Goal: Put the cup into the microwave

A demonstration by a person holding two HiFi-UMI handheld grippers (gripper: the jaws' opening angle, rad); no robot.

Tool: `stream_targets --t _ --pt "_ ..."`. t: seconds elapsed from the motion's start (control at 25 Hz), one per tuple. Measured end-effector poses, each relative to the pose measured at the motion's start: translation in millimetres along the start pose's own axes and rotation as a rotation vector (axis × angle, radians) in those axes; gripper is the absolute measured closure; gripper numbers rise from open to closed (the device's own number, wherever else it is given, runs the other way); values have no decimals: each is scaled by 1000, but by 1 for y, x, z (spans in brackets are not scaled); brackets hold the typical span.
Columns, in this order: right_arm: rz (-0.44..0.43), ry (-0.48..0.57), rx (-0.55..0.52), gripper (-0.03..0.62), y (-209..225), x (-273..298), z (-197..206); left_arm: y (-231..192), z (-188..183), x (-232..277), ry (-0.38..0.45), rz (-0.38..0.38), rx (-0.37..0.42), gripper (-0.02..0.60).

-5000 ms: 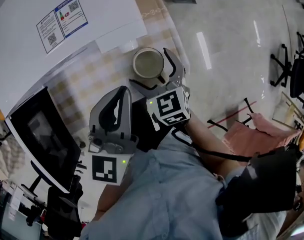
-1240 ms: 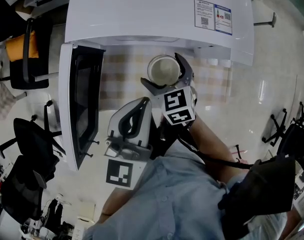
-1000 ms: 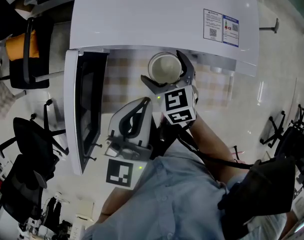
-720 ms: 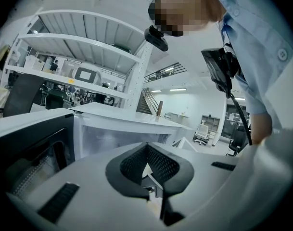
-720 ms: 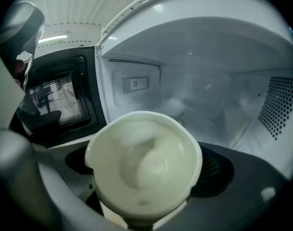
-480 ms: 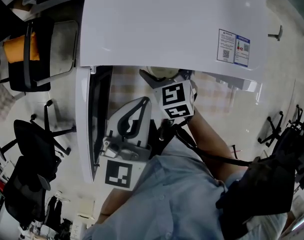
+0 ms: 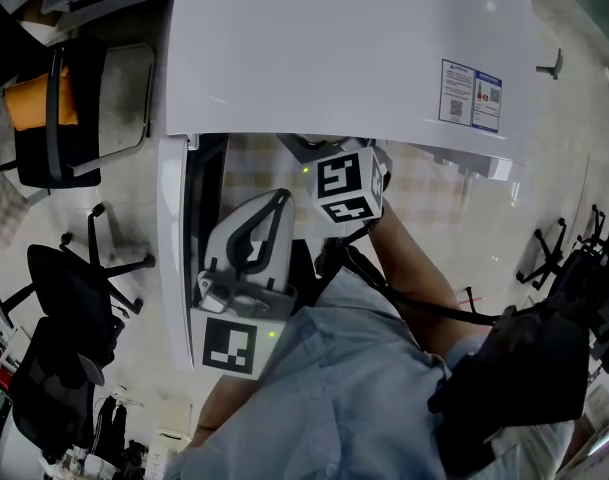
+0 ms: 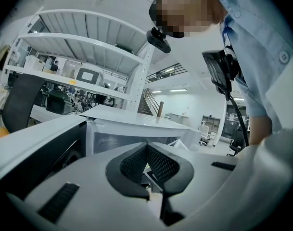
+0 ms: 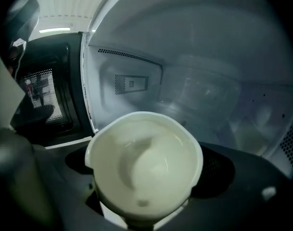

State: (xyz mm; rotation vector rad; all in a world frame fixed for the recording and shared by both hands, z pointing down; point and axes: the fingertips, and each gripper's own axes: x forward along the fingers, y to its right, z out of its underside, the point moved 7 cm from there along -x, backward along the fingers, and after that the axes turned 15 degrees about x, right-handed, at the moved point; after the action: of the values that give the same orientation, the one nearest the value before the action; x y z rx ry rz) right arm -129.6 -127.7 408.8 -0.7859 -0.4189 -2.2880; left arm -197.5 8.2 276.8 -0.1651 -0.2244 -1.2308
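The cup (image 9: 144, 165) is clamped by the right gripper's (image 9: 145, 182) fingers inside the microwave (image 9: 204, 76), with room left at 12 o'clock. The left gripper's (image 8: 147, 153) fingers are held together.

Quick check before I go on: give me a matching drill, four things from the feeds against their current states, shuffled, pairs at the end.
Things:
1. cup
2. left gripper
3. right gripper
4. microwave door

States:
A. swung open, at the left in the head view
B. jaws together, nothing between them
C. white, upright, at the mouth of the microwave cavity
D. jaws closed on the cup

Pairs: 1-C, 2-B, 3-D, 4-A
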Motion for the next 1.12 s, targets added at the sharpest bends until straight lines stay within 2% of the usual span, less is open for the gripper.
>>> stream_targets --t 0.44,0.8,1.12 --pt "9 74 -31 39 -1 4 -1 3 3 -15 -3 -8 6 577" --pt "38 130 -53 39 10 9 -20 4 -2 -15 -3 -13 13 577" --pt "54 153 -39 39 10 -6 -13 7 -1 -15 -8 -17 24 577"
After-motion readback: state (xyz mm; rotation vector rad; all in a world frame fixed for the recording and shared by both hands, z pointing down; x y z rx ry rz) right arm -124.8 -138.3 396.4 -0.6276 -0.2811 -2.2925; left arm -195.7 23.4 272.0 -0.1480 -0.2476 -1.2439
